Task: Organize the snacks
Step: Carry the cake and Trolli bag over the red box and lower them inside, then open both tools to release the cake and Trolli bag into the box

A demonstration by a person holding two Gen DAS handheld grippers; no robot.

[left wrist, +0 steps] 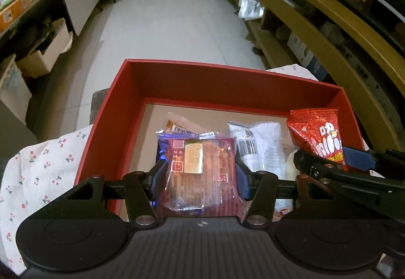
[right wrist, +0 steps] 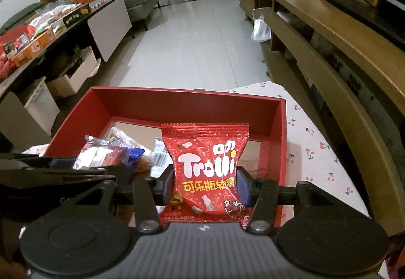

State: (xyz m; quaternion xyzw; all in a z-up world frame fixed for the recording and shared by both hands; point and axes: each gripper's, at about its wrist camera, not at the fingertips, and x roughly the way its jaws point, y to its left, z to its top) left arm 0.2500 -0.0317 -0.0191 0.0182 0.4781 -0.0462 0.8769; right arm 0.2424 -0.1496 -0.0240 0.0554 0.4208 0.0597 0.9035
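Snacks sit partly in a red box (left wrist: 106,132), partly in our tongs. We see the left tongs (left wrist: 198,179) clamped on a clear-wrapped purple packet (left wrist: 200,172), held over the near edge of the box. The right tongs (right wrist: 205,184) are clamped on a red gummy bag (right wrist: 206,167), upright, also over the near part of the box, toward its right side. In the left wrist view that gummy bag shows at the right of the box, with the right tongs reaching in from the right edge.

Lying on the box floor: a white packet (left wrist: 255,144) between the two held items, and a small clear packet with orange print (left wrist: 182,125) farther back, just behind the purple one.

The box rests on a counter covered by a white cherry-print cloth (left wrist: 38,165). Pale tiled floor (left wrist: 172,13) stretches far ahead. A wooden shelf unit (right wrist: 329,33) runs along the right; a cluttered dark sideboard (right wrist: 83,18) runs along the left.
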